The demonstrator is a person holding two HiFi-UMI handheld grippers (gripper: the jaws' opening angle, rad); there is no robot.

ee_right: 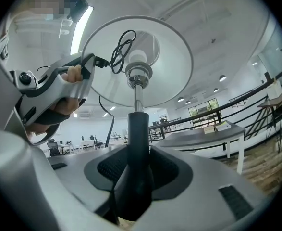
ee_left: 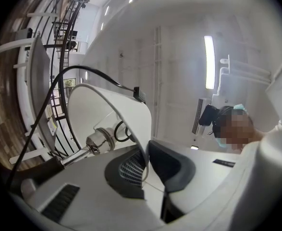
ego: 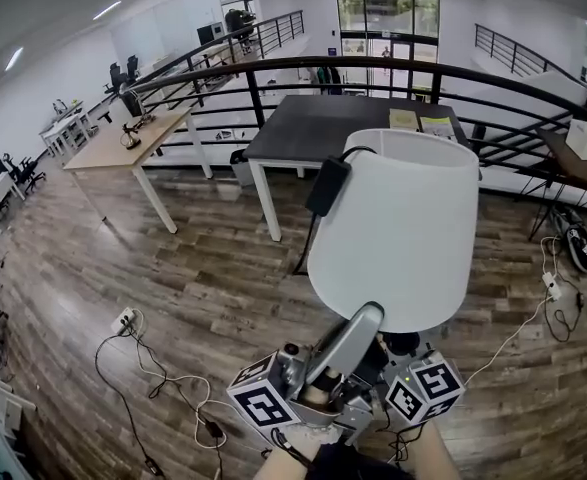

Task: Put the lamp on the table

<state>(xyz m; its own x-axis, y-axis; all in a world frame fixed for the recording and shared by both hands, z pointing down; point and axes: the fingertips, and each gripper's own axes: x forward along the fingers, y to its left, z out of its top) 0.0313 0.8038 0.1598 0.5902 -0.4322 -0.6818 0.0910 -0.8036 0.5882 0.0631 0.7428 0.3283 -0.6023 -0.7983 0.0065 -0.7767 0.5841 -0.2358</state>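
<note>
fingers (ee_left: pixel 172 163) of the left gripper (ee_left: pixel 145 166) are nearly together, pinched on the thin rim of the shade (ee_left: pixel 107 109). the rim runs straight between the two dark pads. right gripper (ee_right: pixel 136 170) fingers (ee_right: pixel 174 170) are clamped on the dark stem (ee_right: pixel 137 129), one pad each side, with the stem rising upright out of the jaws.

lamp (ego: pixel 398 228) is in the air, carried by both grippers and resting on nothing. in the head view its white shade sits centre-low, seen from above, with wood floor (ego: pixel 203 278) beneath it. the left gripper reaches up to the shade's near edge. the right gripper is tucked under the shade just beside it.

dark table (ego: pixel 313 128) stands ahead, in front of the railing (ego: pixel 273 68). the lamp is short of it, and the shade's far edge only overlaps the table's near right part in the picture. books (ego: pixel 421 121) lie near the table's far right corner.

cord (ego: pixel 308 238) leaves the shade top, carries a black adapter (ego: pixel 327 186) left of the shade and hangs down from there. the right gripper view looks up into the open shade. it shows a silver socket (ee_right: pixel 139 73) on top of the stem and a loop of cord beside it. the left gripper is at the rim on the left, with a hand (ee_right: pixel 66 107) round its grip.

wooden table (ego: pixel 133 138) is off to the left, well apart. loose cables and a power strip (ego: pixel 123 320) lie on the floor lower left.
</note>
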